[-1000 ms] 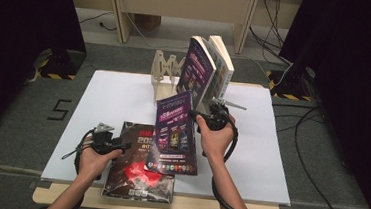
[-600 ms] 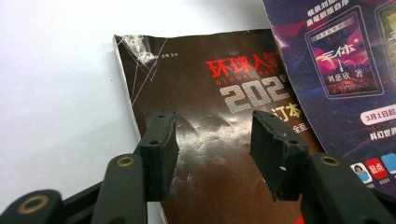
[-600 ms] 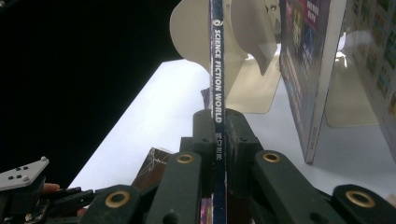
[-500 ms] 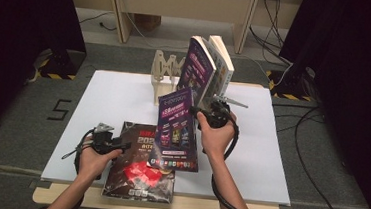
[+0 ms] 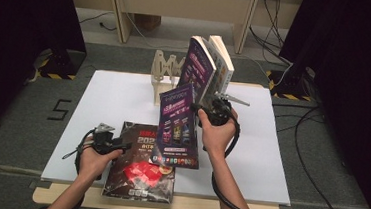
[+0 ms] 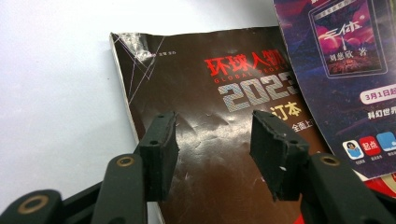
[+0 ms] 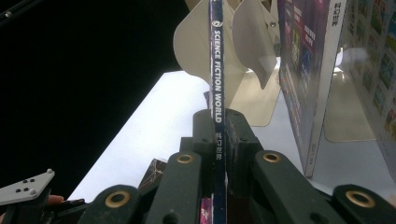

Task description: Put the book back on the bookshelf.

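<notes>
Rack (image 5: pixel 165 69) stands behind magazine (image 5: pixel 177 126).

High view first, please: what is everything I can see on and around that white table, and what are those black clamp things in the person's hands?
Purple magazine: 1, purple cover, spine reading Science Fiction World, lifted off the table, clamped by its spine.
Dark magazine: 1, dark brown with red, flat at the near table edge, partly under the purple one.
Standing books: 2, one purple, one pale, leaning in the rack.
Wooden rack: 1, pale wood, far side of the table.
Table: 1, white top.
Cables: several, black, on the grey floor.
Left gripper: 1, black, jaws open above the dark magazine.
Right gripper: 1, black, shut on the purple magazine.
</notes>
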Motion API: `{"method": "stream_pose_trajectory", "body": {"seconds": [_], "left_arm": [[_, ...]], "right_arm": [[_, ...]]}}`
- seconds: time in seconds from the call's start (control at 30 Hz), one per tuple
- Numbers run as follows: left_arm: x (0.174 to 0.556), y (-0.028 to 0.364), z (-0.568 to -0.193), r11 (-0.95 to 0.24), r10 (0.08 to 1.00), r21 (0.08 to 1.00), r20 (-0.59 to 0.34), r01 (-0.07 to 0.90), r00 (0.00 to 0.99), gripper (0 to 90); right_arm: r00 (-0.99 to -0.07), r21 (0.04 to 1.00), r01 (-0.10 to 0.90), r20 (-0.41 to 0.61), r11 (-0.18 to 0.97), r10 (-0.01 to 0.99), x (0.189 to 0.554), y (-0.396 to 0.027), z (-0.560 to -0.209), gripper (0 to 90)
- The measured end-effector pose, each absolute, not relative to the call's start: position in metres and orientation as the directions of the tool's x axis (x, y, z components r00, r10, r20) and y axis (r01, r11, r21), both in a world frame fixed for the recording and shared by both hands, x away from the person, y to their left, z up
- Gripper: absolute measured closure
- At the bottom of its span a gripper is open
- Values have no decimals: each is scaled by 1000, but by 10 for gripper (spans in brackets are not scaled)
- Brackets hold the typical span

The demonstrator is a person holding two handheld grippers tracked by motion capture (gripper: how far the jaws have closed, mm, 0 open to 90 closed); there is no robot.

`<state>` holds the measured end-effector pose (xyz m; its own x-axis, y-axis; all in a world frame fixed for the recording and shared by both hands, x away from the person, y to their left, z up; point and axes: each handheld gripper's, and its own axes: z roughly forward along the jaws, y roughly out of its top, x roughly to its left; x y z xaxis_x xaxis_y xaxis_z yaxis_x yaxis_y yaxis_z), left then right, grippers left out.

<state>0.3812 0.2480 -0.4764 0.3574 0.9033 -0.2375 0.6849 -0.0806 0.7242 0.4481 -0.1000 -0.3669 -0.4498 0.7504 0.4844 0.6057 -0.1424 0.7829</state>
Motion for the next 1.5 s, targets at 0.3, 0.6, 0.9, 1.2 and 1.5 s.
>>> {"method": "stream_pose_trajectory", "body": {"seconds": [0.3,0.6,0.9,1.2,1.5], "left_arm": [[381,248,-476,-81,903,723,-238,686,358,505],[381,248,-476,-78,903,724,-240,685,355,505],[381,249,-476,-81,904,723,-237,686,357,506],[381,249,-475,-72,903,726,-244,684,353,505],[381,250,-476,-73,904,723,-244,687,352,506]], "right_arm": [[-448,785,600,489,-153,748,449,-101,-361,846],[-450,796,583,485,-165,750,449,-103,-355,846],[-456,809,561,478,-175,751,451,-107,-347,846],[-455,811,552,487,-193,745,454,-109,-339,847],[-454,821,538,474,-192,754,459,-110,-332,847]]}}
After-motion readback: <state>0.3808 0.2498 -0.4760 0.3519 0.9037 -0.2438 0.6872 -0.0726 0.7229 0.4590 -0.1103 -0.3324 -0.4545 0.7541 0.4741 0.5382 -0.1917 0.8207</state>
